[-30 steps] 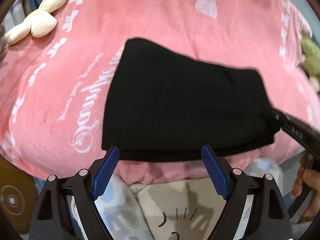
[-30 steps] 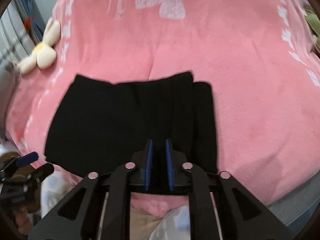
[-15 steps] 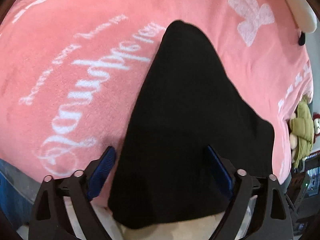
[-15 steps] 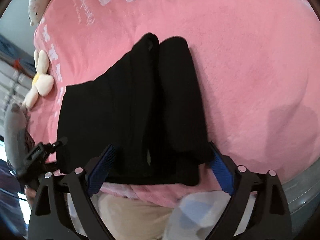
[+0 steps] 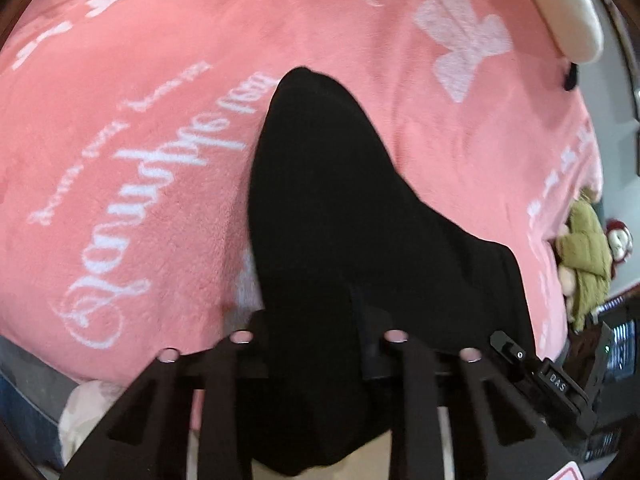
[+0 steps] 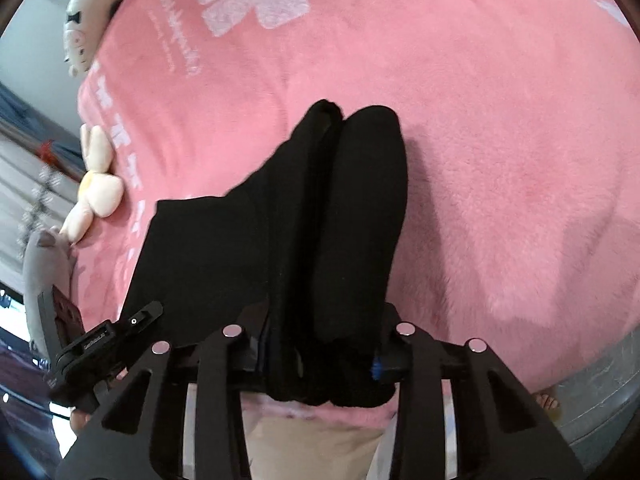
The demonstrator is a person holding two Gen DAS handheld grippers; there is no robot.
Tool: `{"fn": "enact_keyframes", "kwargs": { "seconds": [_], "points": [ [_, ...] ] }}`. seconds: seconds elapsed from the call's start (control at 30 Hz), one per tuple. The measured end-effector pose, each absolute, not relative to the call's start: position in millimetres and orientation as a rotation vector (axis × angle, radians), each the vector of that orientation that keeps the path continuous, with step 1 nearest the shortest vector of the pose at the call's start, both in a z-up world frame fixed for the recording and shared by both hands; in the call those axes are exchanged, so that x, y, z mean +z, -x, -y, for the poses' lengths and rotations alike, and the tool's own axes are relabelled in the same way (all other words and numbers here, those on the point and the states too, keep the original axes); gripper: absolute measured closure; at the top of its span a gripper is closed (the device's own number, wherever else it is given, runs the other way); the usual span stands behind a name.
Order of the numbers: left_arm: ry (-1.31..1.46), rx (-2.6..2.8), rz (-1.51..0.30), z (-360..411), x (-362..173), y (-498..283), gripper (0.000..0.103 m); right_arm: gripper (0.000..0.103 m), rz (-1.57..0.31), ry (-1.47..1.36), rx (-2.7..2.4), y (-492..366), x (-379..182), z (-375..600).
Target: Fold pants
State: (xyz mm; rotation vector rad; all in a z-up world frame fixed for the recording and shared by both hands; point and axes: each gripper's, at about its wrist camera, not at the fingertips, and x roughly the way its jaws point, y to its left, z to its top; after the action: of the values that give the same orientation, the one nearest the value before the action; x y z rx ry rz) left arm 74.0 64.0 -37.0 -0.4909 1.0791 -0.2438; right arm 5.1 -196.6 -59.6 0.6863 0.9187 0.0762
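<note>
Black pants [image 5: 340, 216], part-folded on pink blanket [image 5: 140, 120]: near edge now between closing jaws of left gripper [image 5: 316, 344] and right gripper [image 6: 320, 352], wide open moments ago; next fold apparently starting.

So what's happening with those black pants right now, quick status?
Left gripper and right gripper both closing on the near edge of the folded black pants. Pants bunched on the pink blanket. Nothing in the way.
</note>
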Motion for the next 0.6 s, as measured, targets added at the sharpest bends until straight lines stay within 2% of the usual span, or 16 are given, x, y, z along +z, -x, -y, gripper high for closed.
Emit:
{"fn": "enact_keyframes", "kwargs": {
  "seconds": [0.17, 0.37, 0.4, 0.5, 0.6],
  "points": [
    [0.592, -0.306, -1.109, -77, -24, -46, 0.086, 0.069, -0.909, -0.661, 0.109, 26, -45, 183],
    [0.588, -0.271, -1.184, -70, -47, -20, 0.083, 0.067, -0.956, -0.687, 0.09, 51, -70, 190],
    [0.595, -0.27, -1.195, -71, -51, -18, 0.079, 0.067, -0.96, -0.682, 0.088, 51, -74, 190],
    [0.603, -0.238, -1.209, -69, -63, -29, 0.054, 0.063, -0.971, -0.672, 0.07, 49, -83, 190],
    [0.615, -0.251, -1.223, -68, -74, -37, 0.045, 0.058, -0.979, -0.661, 0.052, 46, -88, 191]
  ]
}}
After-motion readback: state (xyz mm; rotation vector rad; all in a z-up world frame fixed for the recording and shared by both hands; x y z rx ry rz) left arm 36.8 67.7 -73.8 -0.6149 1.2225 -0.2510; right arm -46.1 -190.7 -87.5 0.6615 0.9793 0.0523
